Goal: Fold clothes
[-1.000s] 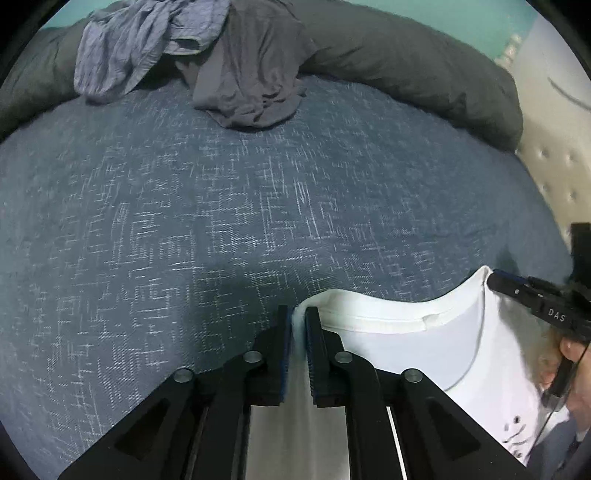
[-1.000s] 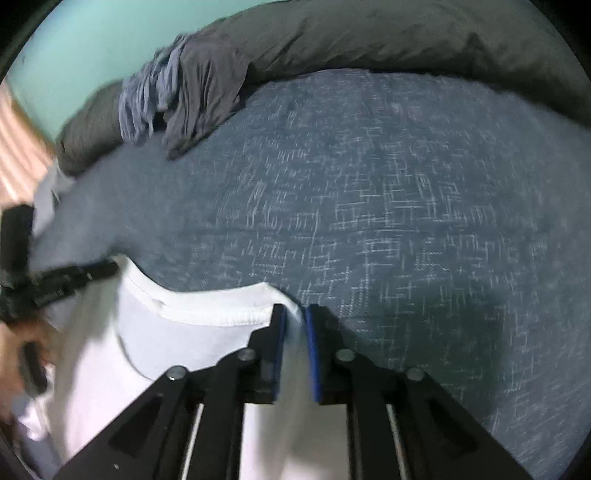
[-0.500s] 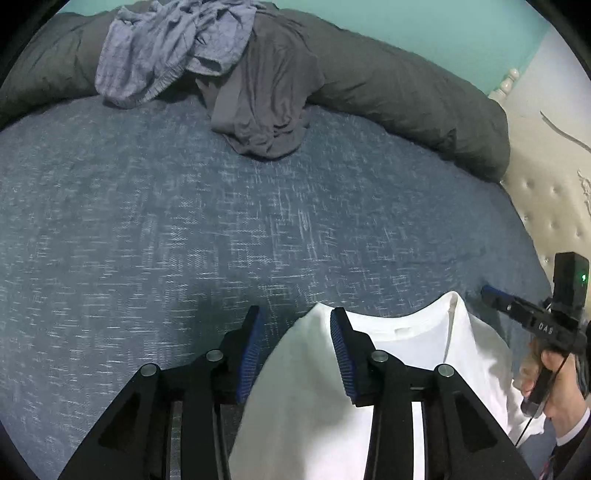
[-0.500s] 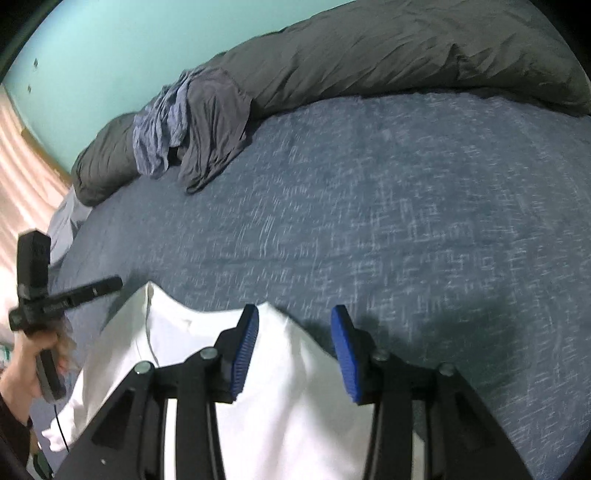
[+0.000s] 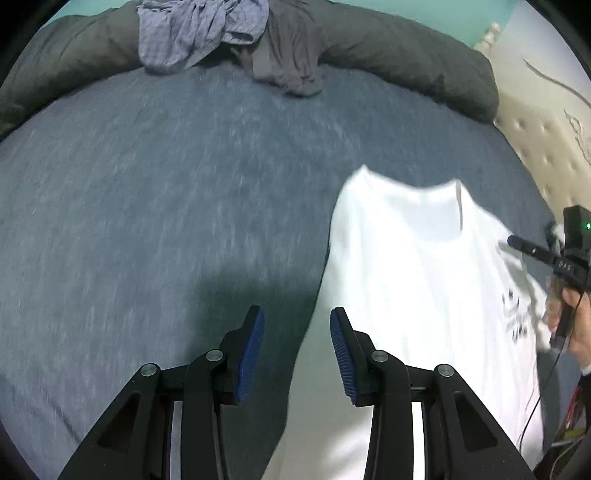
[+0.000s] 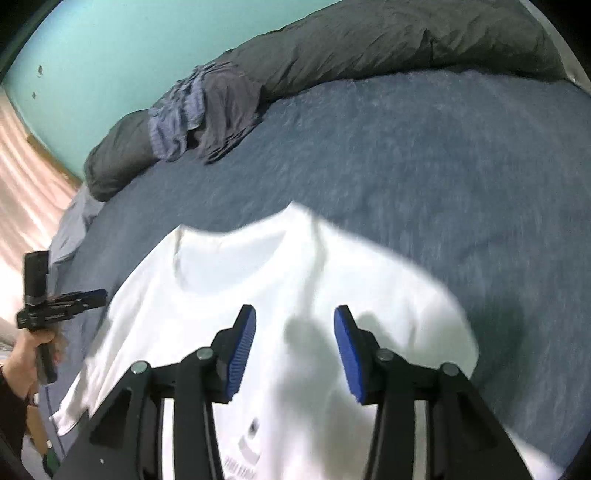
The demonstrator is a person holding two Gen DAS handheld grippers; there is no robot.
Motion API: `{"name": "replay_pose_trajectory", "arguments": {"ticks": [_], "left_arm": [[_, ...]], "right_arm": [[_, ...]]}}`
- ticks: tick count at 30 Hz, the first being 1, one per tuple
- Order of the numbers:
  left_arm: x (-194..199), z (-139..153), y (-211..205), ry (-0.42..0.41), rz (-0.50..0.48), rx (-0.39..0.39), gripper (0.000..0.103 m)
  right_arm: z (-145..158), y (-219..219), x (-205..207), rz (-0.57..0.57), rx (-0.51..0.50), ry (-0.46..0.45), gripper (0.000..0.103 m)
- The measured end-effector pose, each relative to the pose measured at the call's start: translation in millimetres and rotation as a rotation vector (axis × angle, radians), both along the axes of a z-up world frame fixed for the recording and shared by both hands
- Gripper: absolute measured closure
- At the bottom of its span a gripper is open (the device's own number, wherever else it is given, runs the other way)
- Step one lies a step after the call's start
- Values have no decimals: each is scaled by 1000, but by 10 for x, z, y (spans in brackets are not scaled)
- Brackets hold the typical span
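Note:
A white T-shirt (image 5: 424,280) lies flat on the blue bed sheet (image 5: 147,192), collar toward the far side, with black print near its right edge. My left gripper (image 5: 297,332) is open above the shirt's left edge, and no cloth is between its blue pads. In the right wrist view the same T-shirt (image 6: 258,266) spreads under my right gripper (image 6: 293,332). That gripper's jaws are opening and nothing is pinched between them. Each gripper also shows in the other's view: the right gripper (image 5: 515,243) beside the shirt's right side, the left gripper (image 6: 98,295) off its left side.
A crumpled blue-grey garment (image 5: 195,33) and a grey garment (image 5: 291,59) lie on a rolled dark duvet (image 5: 406,55) at the bed's far edge. A cream tufted headboard (image 5: 535,140) stands at the right. A teal wall (image 6: 110,55) rises behind the bed.
Both grippers were shut on the shirt's shoulders, then opened and let go. Both have pulled back toward the near side, and the shirt now lies flat on the sheet.

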State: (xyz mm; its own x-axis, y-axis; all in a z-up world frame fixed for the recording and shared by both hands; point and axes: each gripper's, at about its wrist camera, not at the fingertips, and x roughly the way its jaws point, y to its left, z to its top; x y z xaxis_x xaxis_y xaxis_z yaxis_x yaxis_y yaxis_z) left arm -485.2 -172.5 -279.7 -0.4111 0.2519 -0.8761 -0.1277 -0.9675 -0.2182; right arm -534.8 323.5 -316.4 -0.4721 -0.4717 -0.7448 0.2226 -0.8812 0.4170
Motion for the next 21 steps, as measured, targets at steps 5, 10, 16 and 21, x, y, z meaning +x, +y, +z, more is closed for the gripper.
{"name": "replay_pose_trajectory", "arguments": {"ticks": [5,10,16,21], "left_arm": [[375,-114,-159,-36,1,7,63],[573,-158,-356,-43,34,82,64],[702,-173,-373,-55,20,104,98],[909,-66,-468,-47,13,116,96]], "right_arm": [[6,-17,347,15,-21,-10,56],[61,-30,482,14,-19,-15,56],[115,-55,572,7,-24,-20,55],[163,-181,635,30,-20,-23,55]]}}
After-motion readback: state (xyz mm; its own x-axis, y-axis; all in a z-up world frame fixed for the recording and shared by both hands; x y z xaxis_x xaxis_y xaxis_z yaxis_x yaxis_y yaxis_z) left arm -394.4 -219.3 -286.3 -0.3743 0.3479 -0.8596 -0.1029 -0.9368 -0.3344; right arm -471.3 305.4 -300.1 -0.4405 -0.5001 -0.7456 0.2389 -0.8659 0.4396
